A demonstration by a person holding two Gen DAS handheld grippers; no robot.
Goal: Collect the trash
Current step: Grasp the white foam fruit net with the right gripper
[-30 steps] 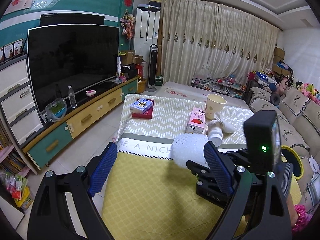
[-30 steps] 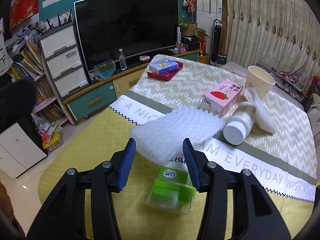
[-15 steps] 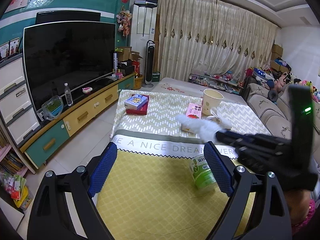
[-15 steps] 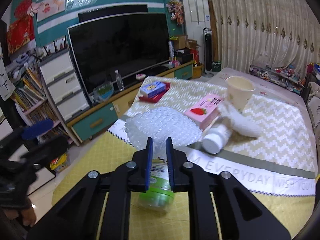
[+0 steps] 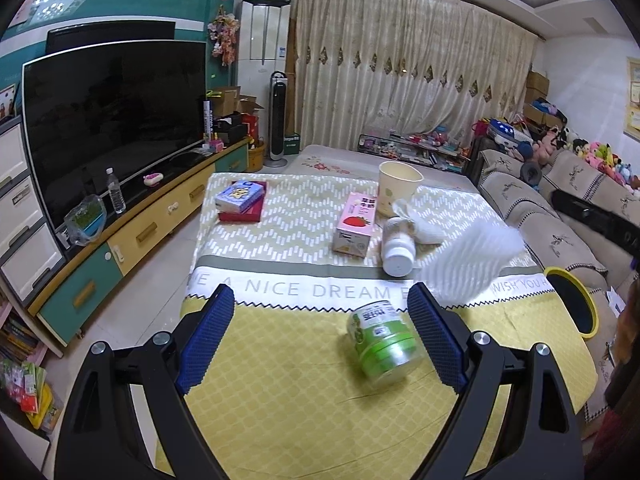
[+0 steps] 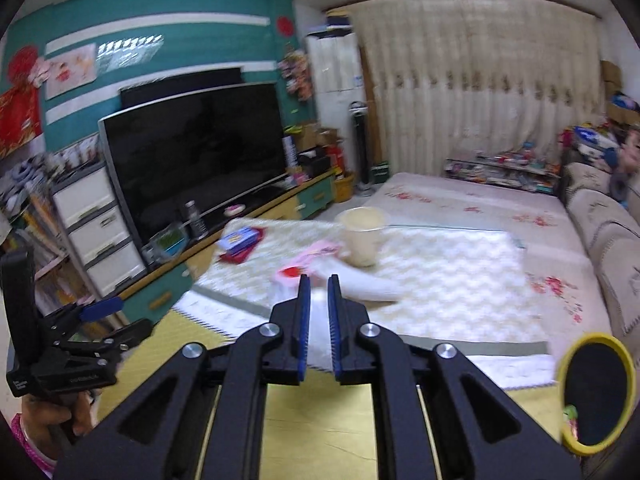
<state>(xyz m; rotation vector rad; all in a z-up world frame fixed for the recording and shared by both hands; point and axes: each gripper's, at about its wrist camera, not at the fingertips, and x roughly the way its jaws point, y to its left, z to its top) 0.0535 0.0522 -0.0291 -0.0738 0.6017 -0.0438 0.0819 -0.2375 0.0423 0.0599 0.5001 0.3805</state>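
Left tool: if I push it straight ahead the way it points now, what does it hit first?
Probably the green can lying on its side on the yellow cloth. It sits just ahead of the open left tool, close to its right finger. Depth is hard to judge, so it might skim past.

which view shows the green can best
The left wrist view: the green can lies on its side on the yellow cloth, sharp and whole, just inside the open left gripper's right finger. The right wrist view doesn't show it; the right gripper's own body covers that spot.
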